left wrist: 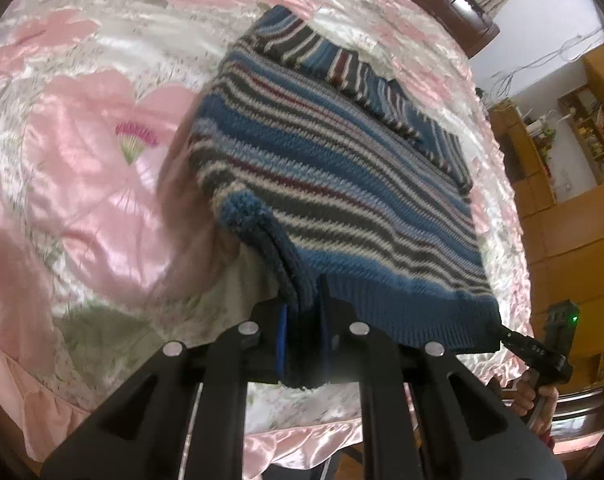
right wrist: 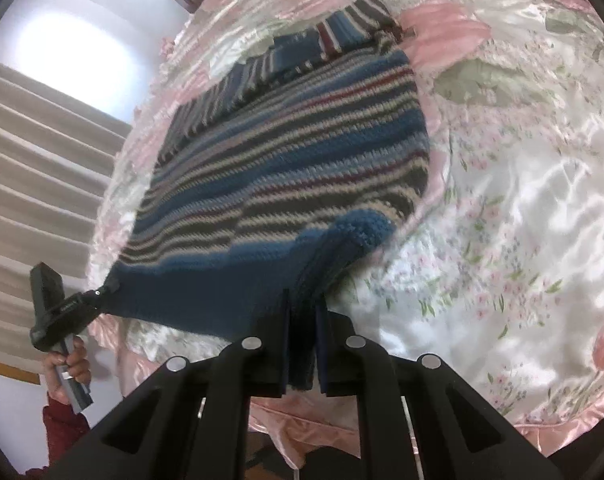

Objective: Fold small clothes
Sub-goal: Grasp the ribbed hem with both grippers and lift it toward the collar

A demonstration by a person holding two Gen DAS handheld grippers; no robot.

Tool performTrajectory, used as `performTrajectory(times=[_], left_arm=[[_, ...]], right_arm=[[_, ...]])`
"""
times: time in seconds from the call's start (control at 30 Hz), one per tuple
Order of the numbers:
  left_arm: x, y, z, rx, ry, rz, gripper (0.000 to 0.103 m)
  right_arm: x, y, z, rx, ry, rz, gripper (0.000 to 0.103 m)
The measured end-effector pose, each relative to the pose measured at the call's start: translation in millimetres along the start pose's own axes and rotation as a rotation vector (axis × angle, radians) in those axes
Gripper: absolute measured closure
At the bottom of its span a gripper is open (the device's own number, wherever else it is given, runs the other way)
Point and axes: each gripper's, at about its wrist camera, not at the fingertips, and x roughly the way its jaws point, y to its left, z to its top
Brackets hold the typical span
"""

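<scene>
Up close, striped sweater (left wrist: 333,184) hem pinched in left gripper (left wrist: 302,320) jaws, opposite corner seemingly pinched by right gripper (right wrist: 303,320), above bedspread (left wrist: 82,152).

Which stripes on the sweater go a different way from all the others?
The stripes on the sleeve, folded across the far end of the sweater. They run crosswise to the long stripes on the body, which both grippers hold by its plain blue hem.
</scene>
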Motion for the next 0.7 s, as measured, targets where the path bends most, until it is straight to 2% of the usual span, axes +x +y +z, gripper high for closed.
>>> performTrajectory(times=[0.37, 0.7], left_arm=[[-5.0, -7.7, 59.5, -0.022, -0.067, -0.014, 0.092], [38.1, -2.8, 125.8, -0.071, -0.057, 0.008, 0.092]], right_arm=[[-11.6, 1.7, 63.8, 0.026, -0.041, 0.005, 0.093], [34.2, -11.7, 139.9, 0.068, 0.011, -0.029, 0.093]])
